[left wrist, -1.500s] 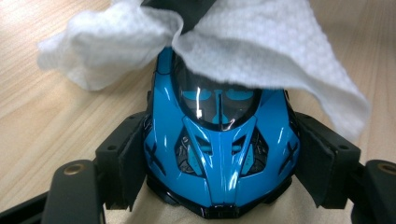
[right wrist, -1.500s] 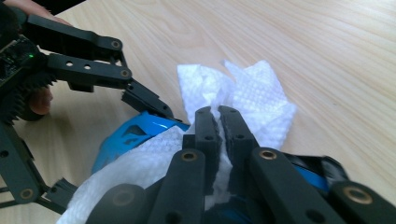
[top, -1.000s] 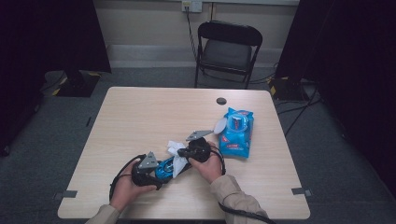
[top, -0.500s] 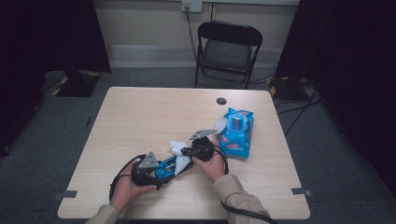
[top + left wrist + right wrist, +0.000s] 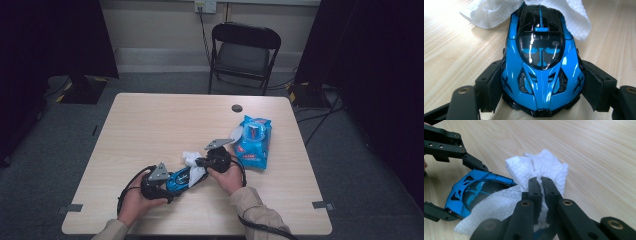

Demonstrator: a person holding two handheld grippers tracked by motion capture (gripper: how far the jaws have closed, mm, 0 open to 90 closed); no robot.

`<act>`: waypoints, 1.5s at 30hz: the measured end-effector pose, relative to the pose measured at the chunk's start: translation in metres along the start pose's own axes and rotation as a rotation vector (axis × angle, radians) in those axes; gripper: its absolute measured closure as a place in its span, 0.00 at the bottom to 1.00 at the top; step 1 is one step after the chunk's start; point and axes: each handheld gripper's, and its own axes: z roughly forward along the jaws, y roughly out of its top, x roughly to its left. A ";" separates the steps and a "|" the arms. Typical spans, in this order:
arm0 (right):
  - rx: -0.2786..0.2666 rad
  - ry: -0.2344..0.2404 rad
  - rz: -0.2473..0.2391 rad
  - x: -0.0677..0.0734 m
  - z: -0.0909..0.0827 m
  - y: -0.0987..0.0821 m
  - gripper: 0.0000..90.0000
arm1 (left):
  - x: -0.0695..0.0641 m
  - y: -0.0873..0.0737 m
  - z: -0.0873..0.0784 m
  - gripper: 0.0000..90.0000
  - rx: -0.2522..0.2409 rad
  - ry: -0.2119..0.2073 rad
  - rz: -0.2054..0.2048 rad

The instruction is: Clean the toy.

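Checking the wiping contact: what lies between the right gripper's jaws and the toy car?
A white wipe. In the right gripper view the right gripper pinches it, and it drapes over the end of the blue car, which the left gripper clamps.

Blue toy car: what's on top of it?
A white wipe drapes over one end of the blue toy car, pinched in the right gripper. Windscreen and near end are bare. The end beneath the wipe is covered. The left gripper clamps the car's sides.

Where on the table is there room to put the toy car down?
The far left of the table is bare, from the left edge across to the black disc. The near right corner is free too. The middle front is crowded: the blue toy car, white wipe and wipes packet.
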 end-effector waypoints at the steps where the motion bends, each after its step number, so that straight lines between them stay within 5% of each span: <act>1: -0.001 0.000 0.002 0.000 0.000 0.000 0.97 | 0.000 0.000 0.000 0.28 0.000 0.000 0.000; 30: -0.019 -0.041 0.047 -0.025 -0.027 -0.014 0.97 | 0.000 0.000 0.000 0.28 0.001 0.000 0.000; 45: -0.077 -0.019 0.028 -0.015 -0.040 0.006 0.97 | 0.000 0.000 0.000 0.28 0.001 0.000 0.000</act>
